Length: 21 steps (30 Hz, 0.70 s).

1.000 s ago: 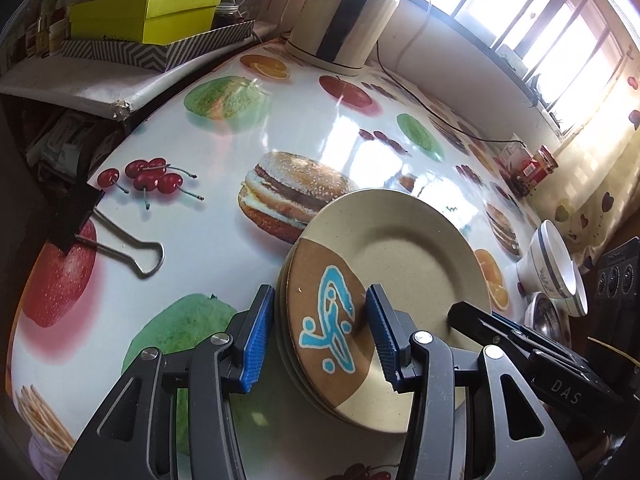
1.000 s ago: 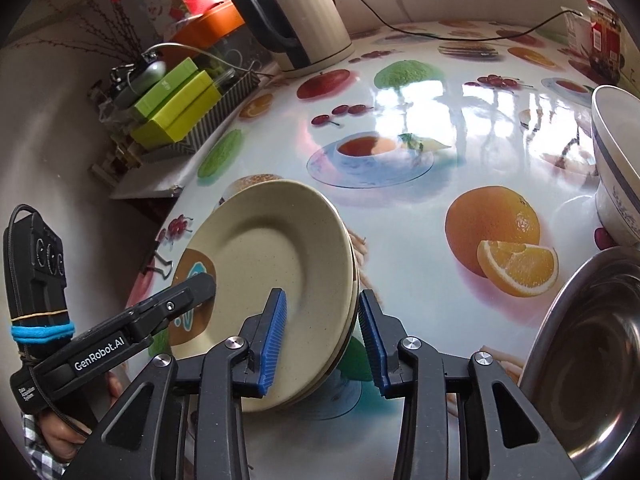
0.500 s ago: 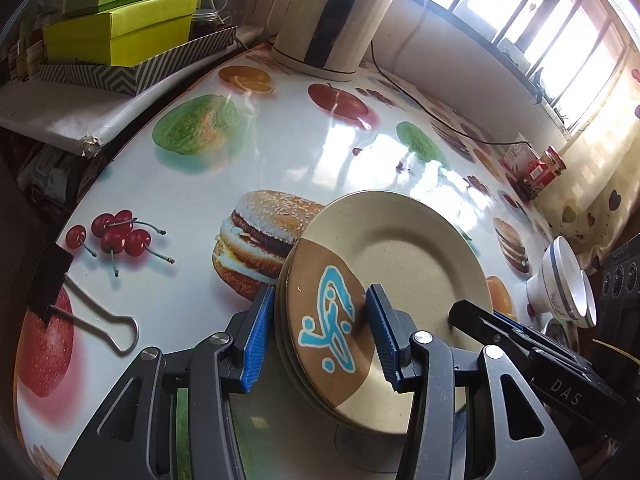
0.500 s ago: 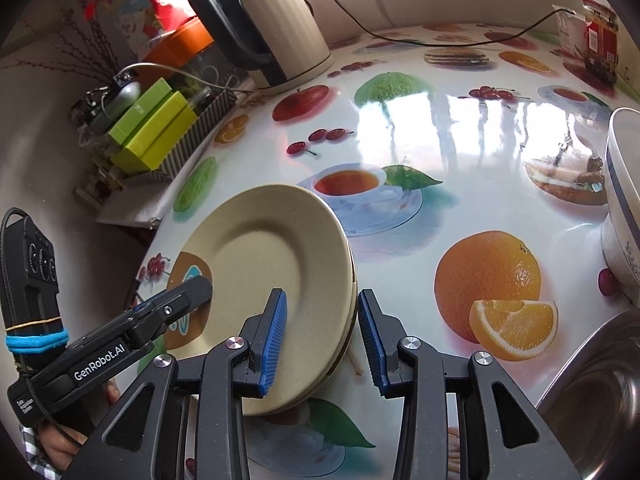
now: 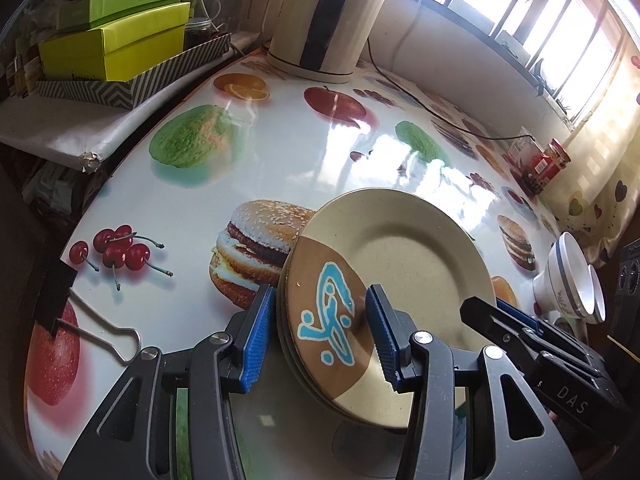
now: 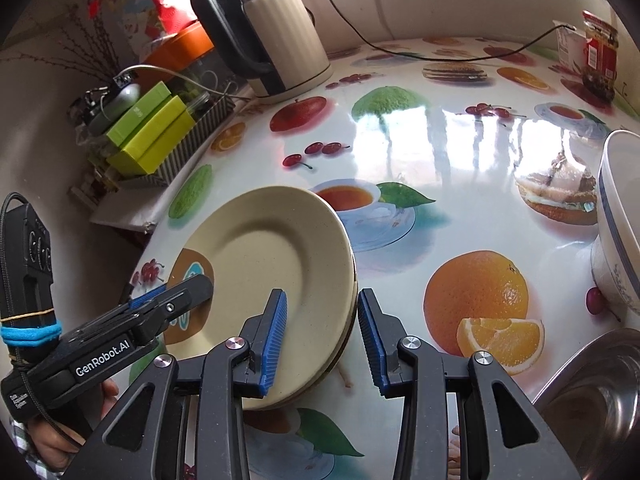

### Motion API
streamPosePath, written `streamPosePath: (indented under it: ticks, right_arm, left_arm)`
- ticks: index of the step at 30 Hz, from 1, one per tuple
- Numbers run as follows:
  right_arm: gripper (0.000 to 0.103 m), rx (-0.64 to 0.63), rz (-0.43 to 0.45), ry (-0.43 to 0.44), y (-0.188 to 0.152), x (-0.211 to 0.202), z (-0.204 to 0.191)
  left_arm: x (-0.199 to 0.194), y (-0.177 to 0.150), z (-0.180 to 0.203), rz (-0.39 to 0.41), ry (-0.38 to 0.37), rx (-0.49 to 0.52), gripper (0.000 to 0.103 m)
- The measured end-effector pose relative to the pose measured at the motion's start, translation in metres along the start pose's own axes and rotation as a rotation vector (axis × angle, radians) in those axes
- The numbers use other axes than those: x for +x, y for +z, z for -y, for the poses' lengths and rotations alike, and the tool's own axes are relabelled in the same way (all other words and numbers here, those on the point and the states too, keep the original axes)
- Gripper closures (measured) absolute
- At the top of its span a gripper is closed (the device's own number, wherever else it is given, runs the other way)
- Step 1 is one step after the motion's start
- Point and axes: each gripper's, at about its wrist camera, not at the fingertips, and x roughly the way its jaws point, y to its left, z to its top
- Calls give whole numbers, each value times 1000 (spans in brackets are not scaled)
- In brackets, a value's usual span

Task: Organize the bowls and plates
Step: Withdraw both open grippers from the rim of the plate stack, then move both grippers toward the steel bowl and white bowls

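Plates (image 5: 400, 264) in a beige stack sit above the fruit-print surface (image 5: 280, 160), clamped by your left gripper (image 5: 320, 336) and right gripper (image 6: 322, 338) on opposite rims.

Stack of plates (image 5: 400, 264) between left claw (image 5: 316, 332) and right claw (image 6: 322, 338); kettle (image 6: 280, 40) behind on table (image 6: 440, 152); bowls (image 5: 572, 276) right.
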Motion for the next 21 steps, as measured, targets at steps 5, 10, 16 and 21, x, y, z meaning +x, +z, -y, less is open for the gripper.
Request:
streamPosePath:
  ticks: [5,10,16,21]
  right_arm:
    - [60,-21,21,-31,-5,-9,-2]
    - [56,-44,36,-50,-15,-19,-4]
    - [52,-70,46,-70,-31,-30,-6]
    - [49,-74,65,-70,-40,-45,-8]
  left_arm:
    - [-11,-8,7,41,50,35,55]
    - [-24,-18,15,65,74,67,55]
    - [-44,-31,25,103,97,83,55]
    - [-57,-40,31,122,107,89,55]
